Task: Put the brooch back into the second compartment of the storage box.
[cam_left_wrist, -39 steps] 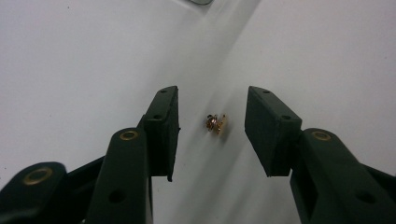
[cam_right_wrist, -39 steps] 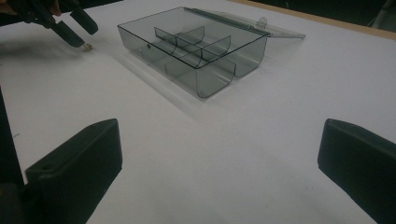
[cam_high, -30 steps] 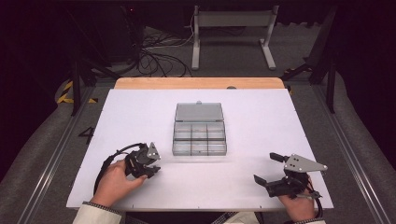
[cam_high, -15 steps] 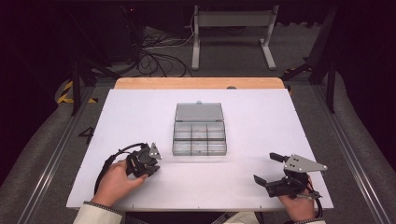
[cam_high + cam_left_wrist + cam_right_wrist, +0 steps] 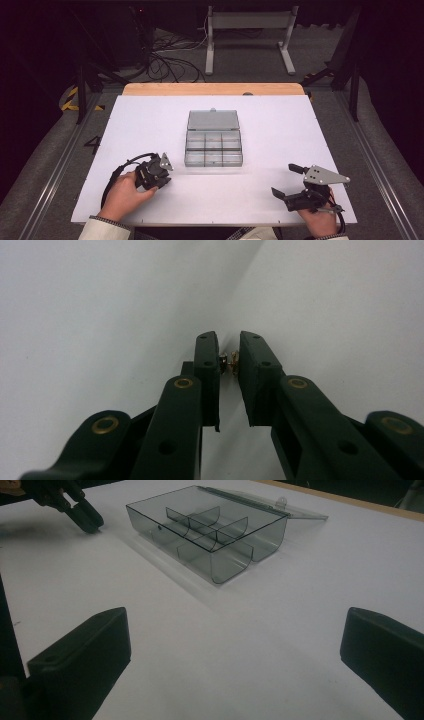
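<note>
- Your left gripper [image 5: 159, 173] rests on the white table surface [image 5: 150, 120]; its 2 black jaws have just been closing and now stand narrow, pinching a small gold-coloured metal piece [image 5: 230, 362] between their pads, near the tips.
- What kind of piece it is cannot be told; it is too small.
- Your right gripper [image 5: 285, 182] lies near the table's front edge, jaws wide apart, nothing between them.
- Ahead of the right jaws, well apart from them, sits the clear smoky plastic compartment box [image 5: 210, 530], its hinged lid [image 5: 212, 120] laid flat open behind it.
- The left jaws stand just beside that box's front corner, not touching it.
</note>
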### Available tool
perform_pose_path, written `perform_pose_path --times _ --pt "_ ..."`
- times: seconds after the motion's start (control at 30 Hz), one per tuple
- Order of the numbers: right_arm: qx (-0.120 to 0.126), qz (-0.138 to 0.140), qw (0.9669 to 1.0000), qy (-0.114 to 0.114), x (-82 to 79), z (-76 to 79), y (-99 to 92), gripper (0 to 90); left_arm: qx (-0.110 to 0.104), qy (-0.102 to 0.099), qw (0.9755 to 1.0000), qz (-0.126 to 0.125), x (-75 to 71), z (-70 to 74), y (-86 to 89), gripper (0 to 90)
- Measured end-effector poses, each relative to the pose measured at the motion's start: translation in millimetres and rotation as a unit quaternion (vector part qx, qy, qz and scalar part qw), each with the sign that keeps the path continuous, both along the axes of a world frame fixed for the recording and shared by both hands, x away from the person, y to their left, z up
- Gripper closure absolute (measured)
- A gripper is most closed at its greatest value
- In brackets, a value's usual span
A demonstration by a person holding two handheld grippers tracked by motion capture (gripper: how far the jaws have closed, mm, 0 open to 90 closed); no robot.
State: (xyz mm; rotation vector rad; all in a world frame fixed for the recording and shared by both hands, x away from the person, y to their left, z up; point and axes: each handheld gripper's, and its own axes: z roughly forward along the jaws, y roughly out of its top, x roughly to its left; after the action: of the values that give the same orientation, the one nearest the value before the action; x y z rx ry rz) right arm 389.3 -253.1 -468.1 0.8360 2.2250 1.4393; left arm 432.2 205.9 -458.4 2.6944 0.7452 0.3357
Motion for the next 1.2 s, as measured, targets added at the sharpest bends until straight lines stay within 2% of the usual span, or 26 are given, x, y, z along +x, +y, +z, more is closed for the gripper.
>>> perform_pose_path --times 0.17,0.47,0.53,0.6,0.7,0.83,1.07,1.2 --pt "0.001 -0.001 1.0 0.001 0.3 -0.2 0.2 0.7 -0.014 -0.006 0.9999 -0.001 -2.0 6.1 1.0 78.7" --pt "0.001 -0.002 1.0 0.002 0.5 -0.4 0.4 0.7 -0.022 -0.013 0.9997 0.0 -3.9 10.7 1.5 78.7" --pt "0.0 -0.002 1.0 0.002 0.6 -0.5 0.5 0.7 -0.036 -0.014 0.9992 -0.001 -4.6 13.3 2.6 78.7" --pt "0.0 -0.002 1.0 0.002 0.5 -0.4 0.6 0.7 -0.061 -0.015 0.998 -0.003 -6.0 18.4 4.6 78.7" --pt "0.001 -0.002 1.0 0.002 0.4 -0.3 0.3 0.7 -0.086 -0.024 0.9961 -0.002 -9.0 25.3 6.4 78.7" --pt "0.0 -0.002 1.0 0.002 0.5 -0.4 0.5 0.7 -0.105 -0.032 0.9939 0.002 -10.5 30.2 8.3 78.7" --pt "0.0 -0.002 1.0 0.002 0.6 -0.3 0.5 0.7 -0.141 -0.036 0.9893 0.012 -9.4 36.7 13.1 78.7" --pt "-0.001 -0.002 1.0 0.001 0.6 -0.2 0.6 0.7 -0.162 -0.04 0.9859 0.017 -7.8 41.9 14.1 78.7"
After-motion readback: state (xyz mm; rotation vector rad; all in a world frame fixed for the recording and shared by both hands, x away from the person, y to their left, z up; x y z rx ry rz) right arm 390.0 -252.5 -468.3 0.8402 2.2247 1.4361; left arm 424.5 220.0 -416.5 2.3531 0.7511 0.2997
